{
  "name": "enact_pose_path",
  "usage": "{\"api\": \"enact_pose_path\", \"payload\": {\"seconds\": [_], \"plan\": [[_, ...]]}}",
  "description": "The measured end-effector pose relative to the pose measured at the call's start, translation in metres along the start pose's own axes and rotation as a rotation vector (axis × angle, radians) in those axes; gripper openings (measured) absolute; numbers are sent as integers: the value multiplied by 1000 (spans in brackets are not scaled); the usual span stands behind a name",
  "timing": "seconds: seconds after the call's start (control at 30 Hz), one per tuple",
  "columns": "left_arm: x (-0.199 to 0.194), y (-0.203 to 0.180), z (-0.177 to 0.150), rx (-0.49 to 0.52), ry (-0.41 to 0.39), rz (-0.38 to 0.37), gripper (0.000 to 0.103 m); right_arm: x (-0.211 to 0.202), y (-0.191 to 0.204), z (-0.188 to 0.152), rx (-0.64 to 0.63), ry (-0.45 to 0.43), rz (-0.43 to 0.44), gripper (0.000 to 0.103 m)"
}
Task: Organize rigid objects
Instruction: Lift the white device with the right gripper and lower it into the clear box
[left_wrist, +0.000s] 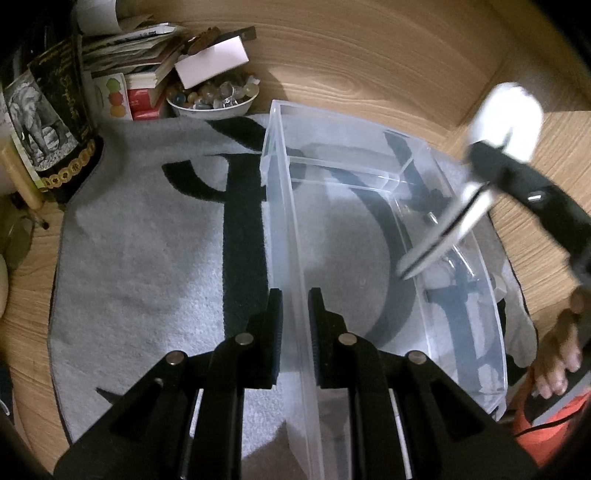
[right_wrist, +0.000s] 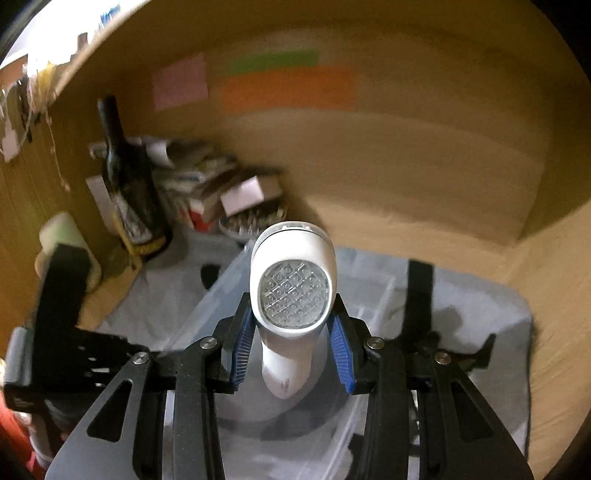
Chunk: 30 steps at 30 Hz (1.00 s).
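Observation:
A clear plastic box (left_wrist: 373, 236) with an inner divider lies on a grey towel with black marks (left_wrist: 147, 258). My left gripper (left_wrist: 295, 332) is shut on the box's left wall, one finger on each side. My right gripper (right_wrist: 291, 325) is shut on a white hand-held device with a round mesh face (right_wrist: 293, 291), held above the box (right_wrist: 229, 314). In the left wrist view the right gripper (left_wrist: 480, 184) and the white device (left_wrist: 506, 122) hang blurred over the box's right side. Small items lie in the box's right compartment (left_wrist: 450, 273).
At the back left stand a dark bottle (right_wrist: 125, 184), stacked books and boxes (left_wrist: 140, 55) and a white bowl of glass marbles (left_wrist: 214, 96). Wooden walls (left_wrist: 369, 55) close in behind and to the right. Coloured sticky notes (right_wrist: 288, 85) are on the back wall.

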<state>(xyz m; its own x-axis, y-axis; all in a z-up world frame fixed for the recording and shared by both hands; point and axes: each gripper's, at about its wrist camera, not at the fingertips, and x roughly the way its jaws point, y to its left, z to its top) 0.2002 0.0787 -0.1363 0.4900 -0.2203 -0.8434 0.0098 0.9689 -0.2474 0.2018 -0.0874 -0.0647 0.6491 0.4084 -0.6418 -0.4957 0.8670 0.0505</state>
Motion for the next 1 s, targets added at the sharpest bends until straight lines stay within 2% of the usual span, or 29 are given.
{"api": "enact_pose_path", "payload": {"seconds": [0.33, 0.63, 0.73, 0.9, 1.0], "plan": [[0, -1, -1, 4, -7, 2, 14, 38, 5, 1, -106, 160, -22, 35], [0, -3, -2, 7, -9, 5, 14, 65, 4, -12, -163, 319, -21, 36], [-1, -3, -2, 10, -12, 6, 14, 67, 4, -15, -165, 340, -31, 37], [-3, -5, -2, 9, -18, 9, 14, 63, 6, -13, -169, 320, -36, 37], [-6, -6, -1, 12, -27, 14, 14, 60, 7, -11, -169, 308, -42, 41]]}}
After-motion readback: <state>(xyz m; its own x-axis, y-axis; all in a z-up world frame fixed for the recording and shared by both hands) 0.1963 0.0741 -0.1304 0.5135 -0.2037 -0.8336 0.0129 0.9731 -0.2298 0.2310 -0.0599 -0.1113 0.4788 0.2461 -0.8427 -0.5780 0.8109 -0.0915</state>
